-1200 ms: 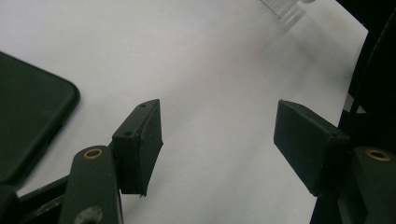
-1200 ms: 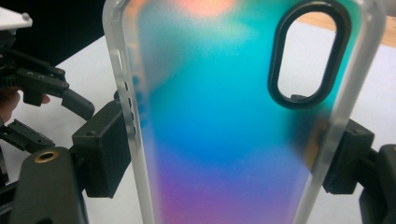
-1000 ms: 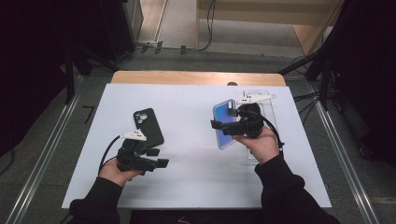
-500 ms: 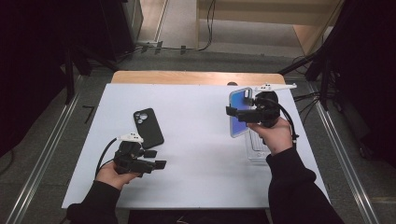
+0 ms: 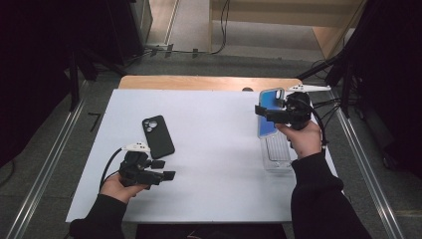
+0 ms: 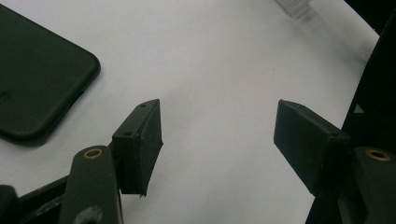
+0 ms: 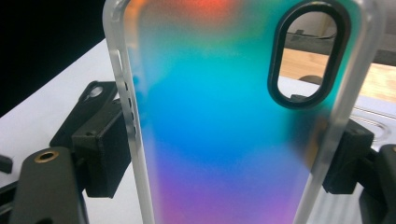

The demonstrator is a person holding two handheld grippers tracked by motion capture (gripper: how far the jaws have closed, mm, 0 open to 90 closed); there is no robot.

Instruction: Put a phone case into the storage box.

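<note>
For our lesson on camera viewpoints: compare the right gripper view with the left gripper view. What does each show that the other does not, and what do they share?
Right gripper view alone: the iridescent phone case clamped between the right gripper jaws, its oval camera cutout, and wooden furniture beyond. Left gripper view alone: the left gripper, jaws open over bare table with nothing between them. Shared: the white table and the black phone lying on it.

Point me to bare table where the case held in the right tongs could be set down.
Widest free patch: the white table between the black phone and the clear tray. The far strip beyond the phone is bare too. It is crowded at the right edge, where the tray sits, and near the left tongs.
</note>
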